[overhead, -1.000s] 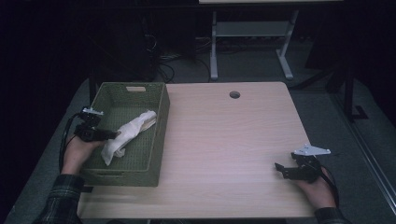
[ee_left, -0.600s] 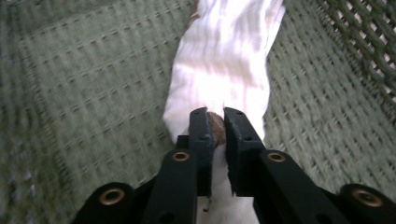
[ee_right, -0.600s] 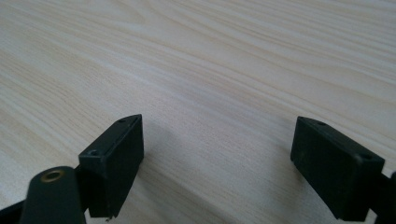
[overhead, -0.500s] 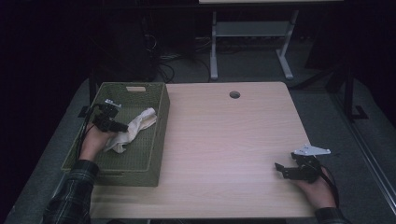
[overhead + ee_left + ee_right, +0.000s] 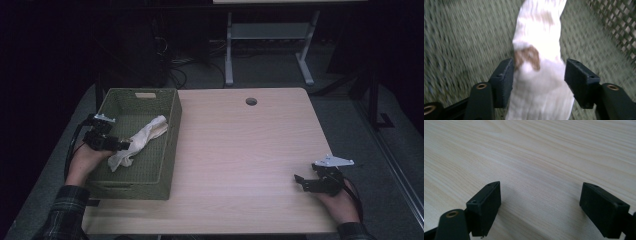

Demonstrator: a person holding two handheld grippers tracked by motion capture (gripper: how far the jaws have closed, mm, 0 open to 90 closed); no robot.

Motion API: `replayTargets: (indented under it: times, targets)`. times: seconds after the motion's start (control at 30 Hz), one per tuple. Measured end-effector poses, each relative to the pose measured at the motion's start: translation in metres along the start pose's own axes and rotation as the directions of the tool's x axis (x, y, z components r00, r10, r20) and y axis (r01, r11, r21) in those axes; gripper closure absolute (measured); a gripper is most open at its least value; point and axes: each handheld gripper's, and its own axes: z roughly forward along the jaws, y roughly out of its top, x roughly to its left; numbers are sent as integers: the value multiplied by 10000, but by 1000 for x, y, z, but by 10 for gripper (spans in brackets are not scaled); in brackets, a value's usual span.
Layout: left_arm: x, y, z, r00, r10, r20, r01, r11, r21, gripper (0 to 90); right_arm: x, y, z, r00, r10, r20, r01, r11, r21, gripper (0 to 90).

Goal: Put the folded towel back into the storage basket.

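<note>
1. Left gripper (image 5: pixel 537 77): its two black jaws stand either side of a white cloth with brown patches (image 5: pixel 540 62). One jaw touches the cloth's edge and the other stands a little clear of it, so the jaws are apart rather than clamped. This view is blurred.
2. White cloth with brown patches, in the high view (image 5: pixel 140 140): it lies lengthwise in the basket, one end at the left gripper (image 5: pixel 120 145) and the other reaching toward the basket's far right wall. Whether the near end is raised off the basket floor cannot be told.
3. Green woven rectangular basket (image 5: pixel 170 145): it stands on the left part of the counter, and a cut-out handle shows in its far wall. Its mesh wall and woven floor surround the cloth in the left gripper view.
4. Left hand (image 5: pixel 86 159): it holds the left gripper over the basket's left rim. A plaid sleeve sits below it and a black cable loops to the left.
5. Right gripper (image 5: pixel 540 207): its black jaws are wide apart, with nothing but bare wood between them.
6. Right hand (image 5: pixel 340 202): it rests with its gripper (image 5: pixel 300 181) at the near right of the counter, well apart from the basket.
7. Pale wood-grain counter (image 5: pixel 250 150): it has a round hole near the far edge.
</note>
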Motion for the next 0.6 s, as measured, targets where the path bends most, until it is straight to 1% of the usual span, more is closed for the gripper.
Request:
replayTargets:
  times: [0.1,0.17,0.23,0.3,0.37,0.43,0.53,0.6]
  targets:
    - [1,-2,7,10000,13,7,-13,9994,340,391,0,0,0,10000,3,-1,-3,10000,-1,169]
    - [1,-2,13,9999,-25,166,14,9980,639,448,0,0,0,10000,8,3,-8,10000,-2,170]
    - [0,-2,15,9998,65,186,-81,9962,866,619,0,0,0,10000,4,2,-4,10000,1,170]
    - [0,-2,16,9997,35,237,-63,9931,1174,796,0,0,0,10000,7,3,-7,10000,-3,170]
    - [1,-3,13,9995,-105,285,71,9931,1169,820,0,0,0,10000,7,4,-7,10000,-2,170]
    - [0,-4,5,9994,-214,273,179,9920,1250,824,0,0,0,10000,7,3,-7,10000,-2,170]
    - [-3,-4,-16,9994,-317,128,299,9925,1189,823,0,0,0,10000,-1,6,1,10000,-1,171]
    - [-5,-4,-27,9996,-267,-70,274,9922,1214,821,0,0,0,10000,-3,8,3,10000,-2,171]
